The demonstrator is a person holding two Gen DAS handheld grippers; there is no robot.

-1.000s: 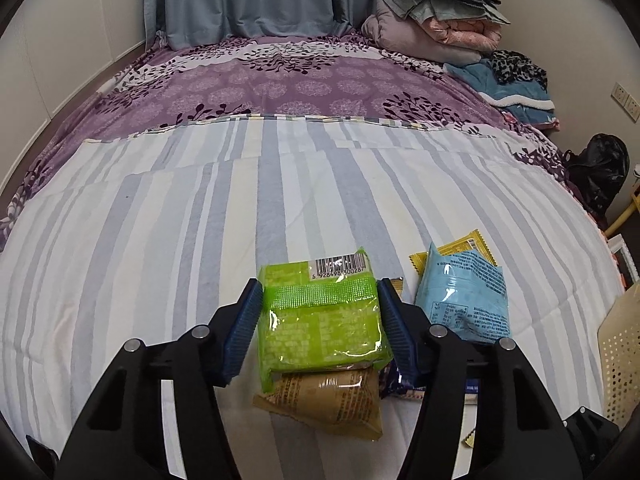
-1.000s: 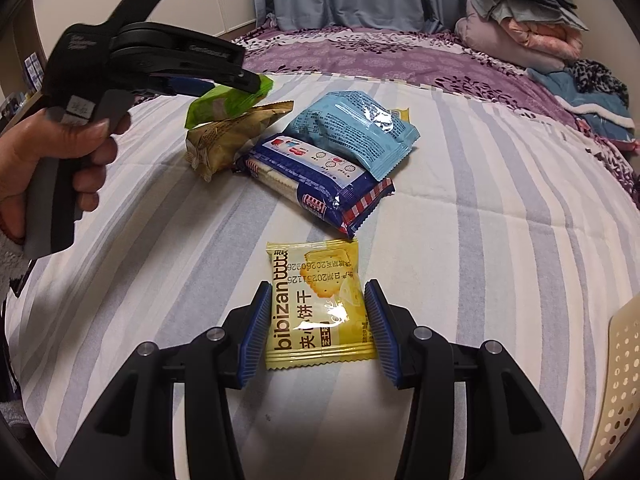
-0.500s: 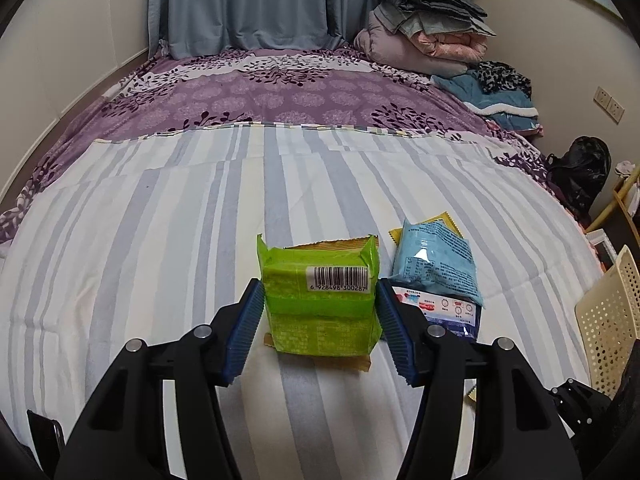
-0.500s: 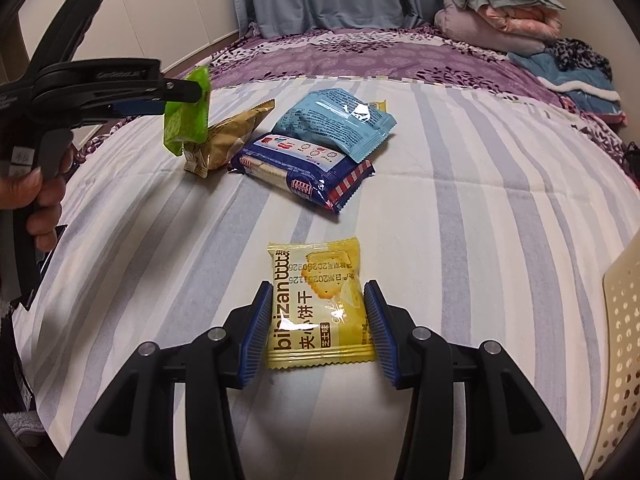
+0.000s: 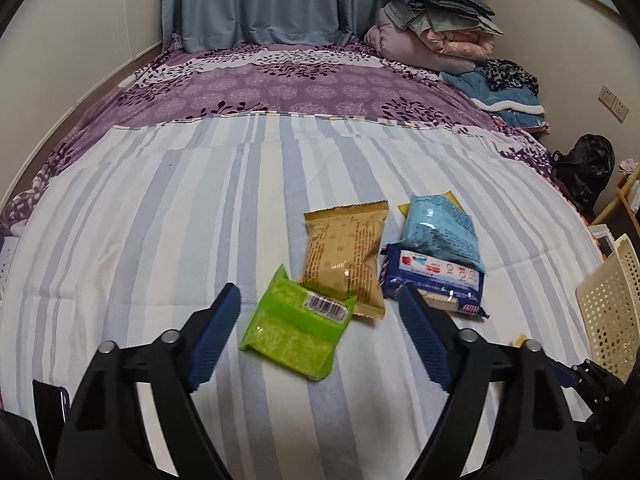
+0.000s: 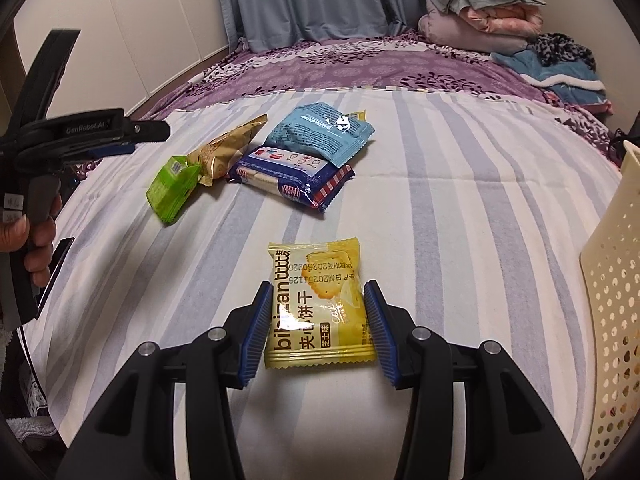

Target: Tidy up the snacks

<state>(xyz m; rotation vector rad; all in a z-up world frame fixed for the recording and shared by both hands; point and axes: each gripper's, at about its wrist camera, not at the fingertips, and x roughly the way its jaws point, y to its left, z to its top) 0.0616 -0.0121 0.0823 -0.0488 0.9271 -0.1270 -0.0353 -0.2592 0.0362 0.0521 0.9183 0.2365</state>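
My left gripper (image 5: 320, 328) is open above the striped bed, and the green snack pack (image 5: 298, 326) lies loose between and below its jaws, tilted against the tan snack bag (image 5: 344, 260). To the right lie a light blue bag (image 5: 440, 232) on a dark blue cracker pack (image 5: 432, 280). In the right wrist view my right gripper (image 6: 318, 328) is shut on the yellow biscuit pack (image 6: 318, 304). The green pack (image 6: 172, 188), tan bag (image 6: 224, 152), light blue bag (image 6: 320, 132), dark blue pack (image 6: 292, 176) and left gripper (image 6: 120, 140) show further off.
A cream perforated basket (image 5: 608, 312) stands at the right edge of the bed; it also shows in the right wrist view (image 6: 612, 308). Folded blankets (image 5: 432, 40) pile at the far end. A black bag (image 5: 588, 168) sits beside the bed.
My left gripper opened and let go of the green pack, which dropped onto the bed against the tan bag. The right gripper still holds the yellow pack.
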